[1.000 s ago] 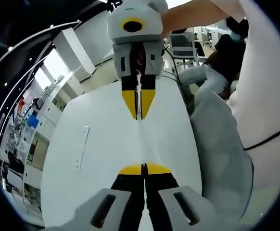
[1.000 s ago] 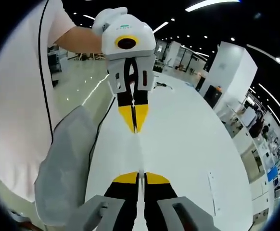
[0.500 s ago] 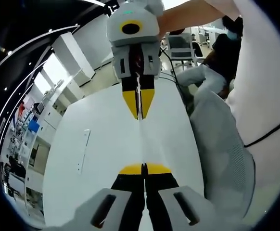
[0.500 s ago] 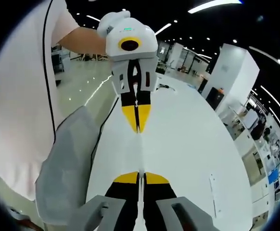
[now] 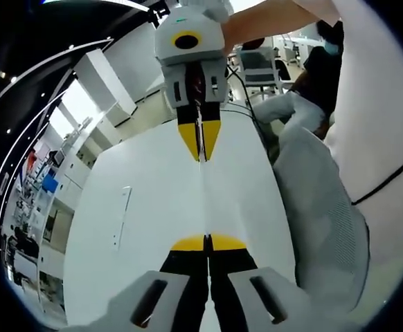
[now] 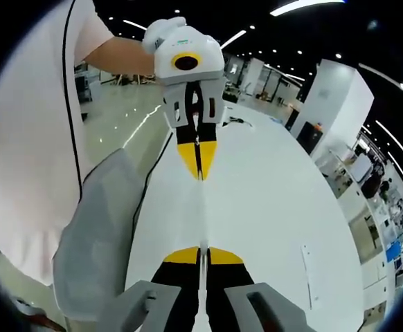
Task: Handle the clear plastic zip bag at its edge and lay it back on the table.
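We see the clear plastic zip bag [image 5: 203,197] stretched edge-on as a thin line between our two grippers, above the long white table [image 5: 146,207]. Our left yellow-tipped gripper [image 5: 207,243] is clamped on its near edge; the right yellow-tipped gripper [image 6: 201,255] is clamped on the opposite edge. A grey mesh chair [image 5: 323,221] stands just beside the table

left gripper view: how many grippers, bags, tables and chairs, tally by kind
grippers: 2, left gripper and right gripper
clear zip bag, edge-on between both: 1
white table: 1
grey mesh chair: 1
total: 5
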`<control>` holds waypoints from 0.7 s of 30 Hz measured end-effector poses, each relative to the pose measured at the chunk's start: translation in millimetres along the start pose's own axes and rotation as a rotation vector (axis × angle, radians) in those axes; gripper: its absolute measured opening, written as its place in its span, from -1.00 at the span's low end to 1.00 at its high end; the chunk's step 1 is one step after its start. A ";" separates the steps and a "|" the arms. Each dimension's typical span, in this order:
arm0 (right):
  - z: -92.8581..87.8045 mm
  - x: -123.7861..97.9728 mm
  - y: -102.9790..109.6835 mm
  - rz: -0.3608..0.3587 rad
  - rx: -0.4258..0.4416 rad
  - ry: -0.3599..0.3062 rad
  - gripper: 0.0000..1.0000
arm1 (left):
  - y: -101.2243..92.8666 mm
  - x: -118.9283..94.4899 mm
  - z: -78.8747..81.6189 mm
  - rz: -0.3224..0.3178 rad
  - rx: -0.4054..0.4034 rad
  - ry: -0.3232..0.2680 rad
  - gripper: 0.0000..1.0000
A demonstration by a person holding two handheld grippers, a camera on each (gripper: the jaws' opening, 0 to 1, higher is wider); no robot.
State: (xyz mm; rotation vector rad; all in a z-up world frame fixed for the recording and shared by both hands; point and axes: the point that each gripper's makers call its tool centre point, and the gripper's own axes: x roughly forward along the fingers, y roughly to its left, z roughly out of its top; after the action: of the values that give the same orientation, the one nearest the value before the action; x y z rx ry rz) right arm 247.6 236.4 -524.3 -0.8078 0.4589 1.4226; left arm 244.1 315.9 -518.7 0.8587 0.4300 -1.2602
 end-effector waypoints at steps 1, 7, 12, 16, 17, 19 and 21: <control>-0.6 -0.4 -0.2 -0.001 0.003 -0.001 -1.00 | 0.4 -0.4 -0.7 0.001 0.000 0.000 -1.00; -6.1 -3.1 2.0 0.006 0.017 0.012 -1.00 | 1.4 -3.3 -7.7 0.007 -0.006 0.001 -1.00; -7.7 -6.1 2.0 0.003 0.023 0.013 -1.00 | 2.5 -4.9 -8.0 0.012 -0.013 -0.005 -1.00; -10.6 -8.9 0.7 0.001 0.029 0.017 -1.00 | 3.4 -5.5 -8.8 0.016 -0.013 -0.009 -1.00; -10.9 -9.4 0.7 0.001 0.032 0.016 -1.00 | 3.1 -5.8 -9.6 0.012 -0.018 -0.010 -1.00; -12.3 -10.2 0.3 -0.001 0.036 0.018 -1.00 | 3.8 -6.3 -9.8 0.016 -0.016 -0.012 -1.00; -15.7 -11.2 0.2 0.000 0.037 0.024 -1.00 | 4.3 -6.6 -11.1 0.018 -0.018 -0.009 -1.00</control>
State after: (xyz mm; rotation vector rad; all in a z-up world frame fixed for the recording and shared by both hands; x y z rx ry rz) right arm 248.8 217.4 -526.7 -0.7962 0.5022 1.4017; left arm 248.1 328.9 -519.6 0.8397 0.4249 -1.2419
